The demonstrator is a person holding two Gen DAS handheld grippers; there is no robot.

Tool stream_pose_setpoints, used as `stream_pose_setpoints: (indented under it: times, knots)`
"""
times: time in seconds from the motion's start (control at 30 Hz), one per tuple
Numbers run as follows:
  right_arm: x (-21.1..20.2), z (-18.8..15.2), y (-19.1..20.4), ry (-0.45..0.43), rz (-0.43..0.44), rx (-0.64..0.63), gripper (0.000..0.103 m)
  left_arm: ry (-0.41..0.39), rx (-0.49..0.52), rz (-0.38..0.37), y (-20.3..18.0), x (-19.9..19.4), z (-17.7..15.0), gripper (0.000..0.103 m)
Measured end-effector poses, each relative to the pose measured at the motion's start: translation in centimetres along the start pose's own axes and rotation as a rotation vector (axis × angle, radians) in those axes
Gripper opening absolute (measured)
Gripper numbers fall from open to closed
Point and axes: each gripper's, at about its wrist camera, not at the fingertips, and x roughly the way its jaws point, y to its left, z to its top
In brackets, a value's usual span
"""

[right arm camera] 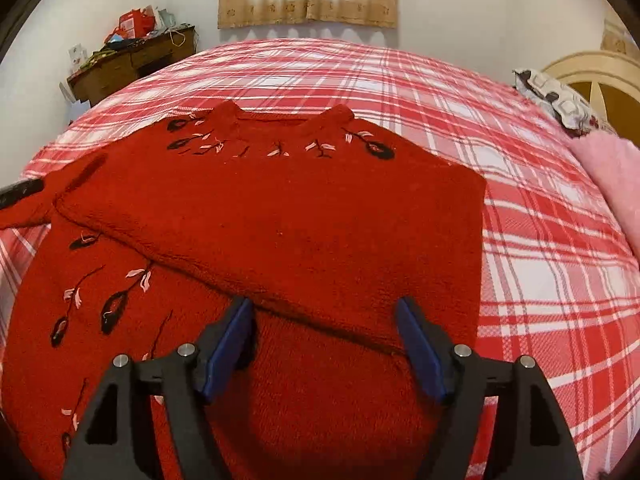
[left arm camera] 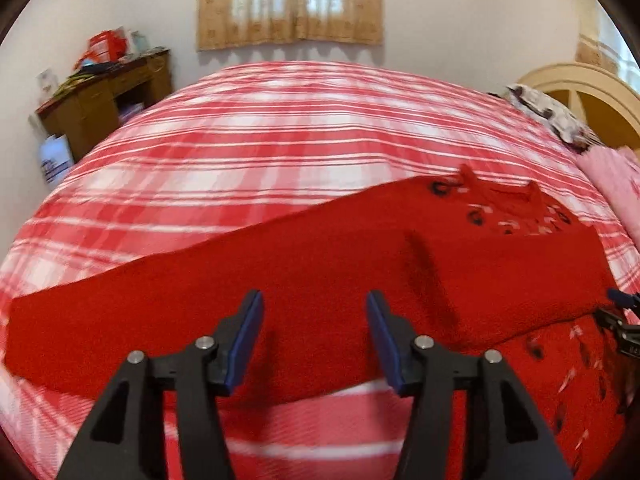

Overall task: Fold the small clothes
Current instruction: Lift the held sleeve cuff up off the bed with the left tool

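Both hand-held grippers are held wide apart with nothing between the blue pads. Left hand-held gripper (left arm camera: 315,338) is seen over a long red sleeve (left arm camera: 160,320) that is stretched out to the left on the bed (left arm camera: 280,128). Right hand-held gripper (right arm camera: 325,344) is seen just above the red sweater (right arm camera: 312,208), over the edge of a sleeve folded across its front. Black and pink flowers are stitched by the neck. A pink pillow (right arm camera: 612,168) is seen at the right.

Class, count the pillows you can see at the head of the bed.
2: a patterned pillow against the headboard, and a pink pillow just in front of it at the right edge. Others may be out of view.
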Motion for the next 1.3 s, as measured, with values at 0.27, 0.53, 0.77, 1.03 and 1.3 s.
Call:
stream_pose_setpoints:
  times: [0.27, 0.53, 0.77, 1.03, 1.3]
  knots:
    - [0.1, -0.1, 0.3, -0.011, 0.005, -0.003, 0.078, 0.007, -0.125, 0.245, 11.7, -2.6, -3.3, 0.074]
    - [0.0, -0.2, 0.3, -0.016, 0.009, -0.003, 0.078, 0.022, -0.322, 0.416, 21.9, -4.6, -5.9, 0.074]
    - [-0.1, -0.3, 0.3, -0.017, 0.006, -0.006, 0.078, 0.011, -0.477, 0.379, 25.9, -5.0, -7.5, 0.072]
    - [-0.1, -0.3, 0.3, -0.018, 0.006, -0.006, 0.079, -0.027, -0.728, 0.122, 26.5, -5.0, -8.2, 0.056]
    - [-0.2, -0.1, 0.2, -0.021, 0.006, -0.004, 0.079, -0.049, -0.781, 0.101, 26.4, -3.3, -7.4, 0.054]
